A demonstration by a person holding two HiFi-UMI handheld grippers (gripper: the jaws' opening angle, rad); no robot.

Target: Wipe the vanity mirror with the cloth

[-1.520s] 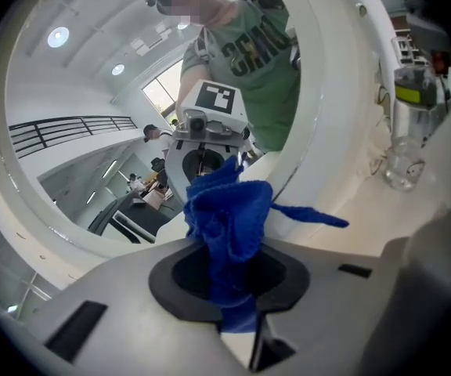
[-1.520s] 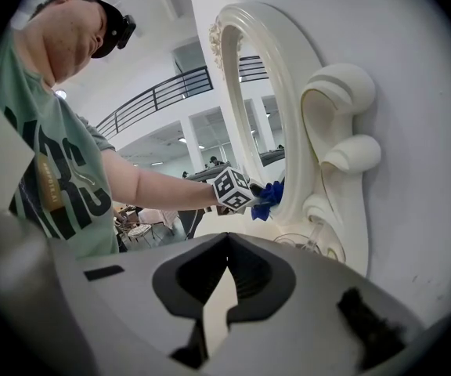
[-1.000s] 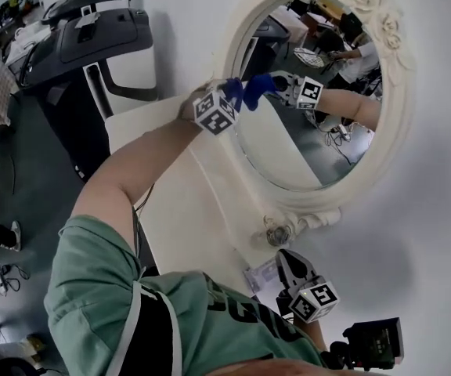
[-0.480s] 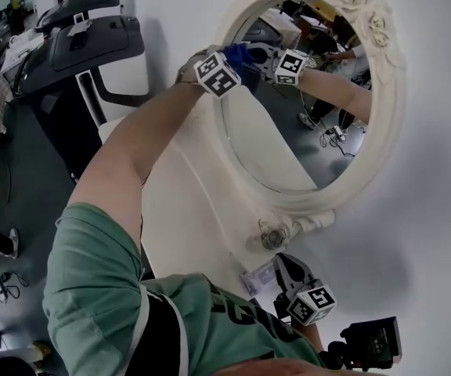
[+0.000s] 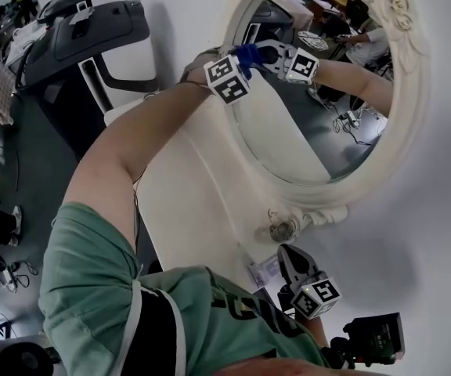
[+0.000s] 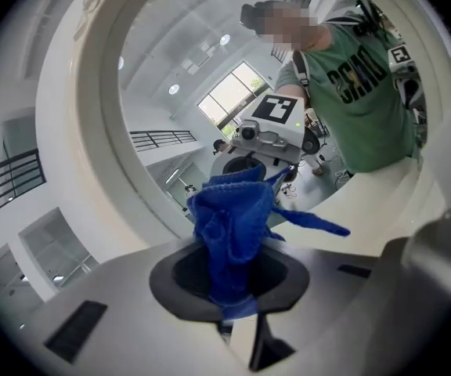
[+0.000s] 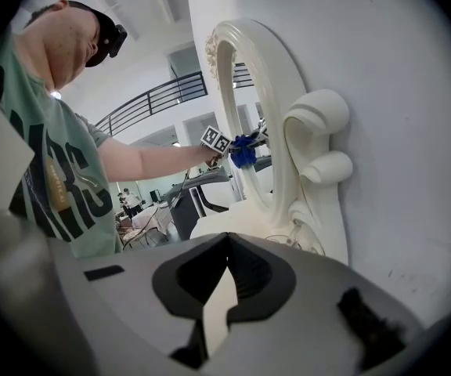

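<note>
Up near the rim of the vanity mirror [image 5: 312, 124], the left gripper [image 5: 245, 61] has its fingers clamped on the bunched blue cloth [image 5: 251, 53], holding it at the glass to wipe. The right gripper [image 5: 286, 255] hangs low by the frame's base, fingers closed on nothing, out of the way.

Right hand-held gripper [image 7: 224, 251] jaws seemingly together, cream vanity mirror [image 7: 284, 171] ahead, blue cloth [image 7: 243, 152] at its glass
</note>
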